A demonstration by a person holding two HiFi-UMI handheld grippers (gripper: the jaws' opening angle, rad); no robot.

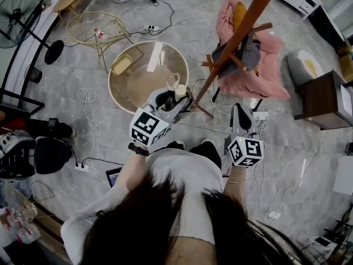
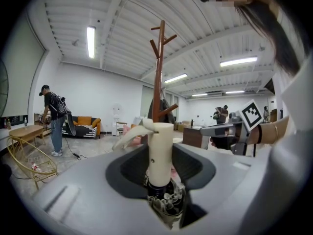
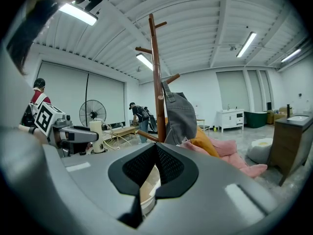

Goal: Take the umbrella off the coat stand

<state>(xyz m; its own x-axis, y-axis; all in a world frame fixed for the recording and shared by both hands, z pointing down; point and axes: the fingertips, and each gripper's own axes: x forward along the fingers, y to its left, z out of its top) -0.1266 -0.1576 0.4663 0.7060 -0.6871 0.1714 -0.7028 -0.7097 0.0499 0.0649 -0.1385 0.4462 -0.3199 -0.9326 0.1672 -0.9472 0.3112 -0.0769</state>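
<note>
Umbrella (image 2: pixel 166 205): folded, standing upright in your left gripper (image 2: pixel 161 173), apparently clear of the stand (image 2: pixel 158 67).
Left claw: pinching the umbrella at the base of its cream handle (image 2: pixel 160 148).
Right gripper (image 3: pixel 155 166): pressed together, holding nothing.
Done: the lift-off, by my reading.
Remaining: little; just draw it away.
</note>
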